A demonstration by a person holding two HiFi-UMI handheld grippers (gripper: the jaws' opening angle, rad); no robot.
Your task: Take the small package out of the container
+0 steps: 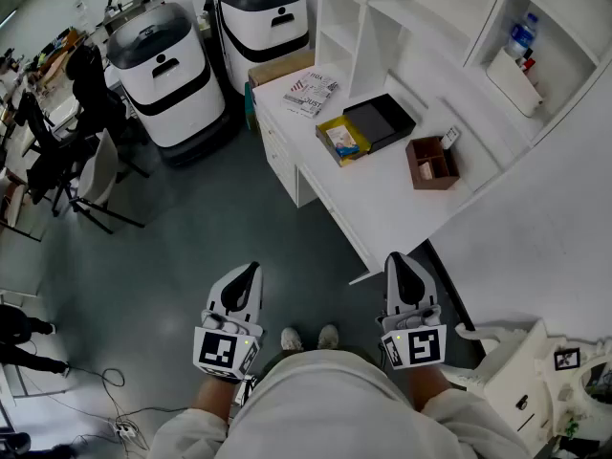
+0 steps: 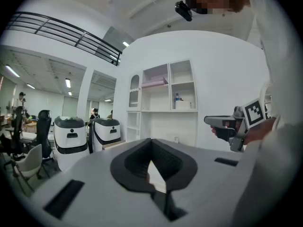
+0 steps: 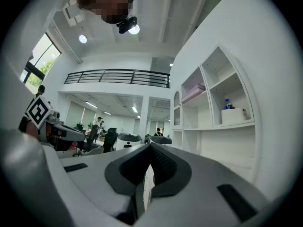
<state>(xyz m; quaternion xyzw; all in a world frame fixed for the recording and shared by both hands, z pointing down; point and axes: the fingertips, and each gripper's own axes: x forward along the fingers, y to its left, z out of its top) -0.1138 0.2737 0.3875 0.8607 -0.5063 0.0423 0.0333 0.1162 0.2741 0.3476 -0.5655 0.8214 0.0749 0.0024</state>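
Observation:
A yellow open container [image 1: 328, 147] lies on the white table [image 1: 382, 204], with a small blue-and-white package [image 1: 345, 142] inside it. Both grippers are held close to the body, well short of the table and above the grey floor. My left gripper [image 1: 251, 269] points forward, its jaws together and nothing in them; its own view shows the pads meeting [image 2: 151, 148]. My right gripper [image 1: 396, 258] is near the table's front corner, also shut and empty, with its pads closed [image 3: 150, 148]. Neither gripper touches anything.
Beside the container lie a black tray [image 1: 380, 121], a brown organizer [image 1: 432, 163] and a magazine [image 1: 310, 92]. White shelving [image 1: 449, 36] stands behind the table. Two white-and-black machines [image 1: 167, 75] stand at the far left, with office chairs [image 1: 96, 175] nearby.

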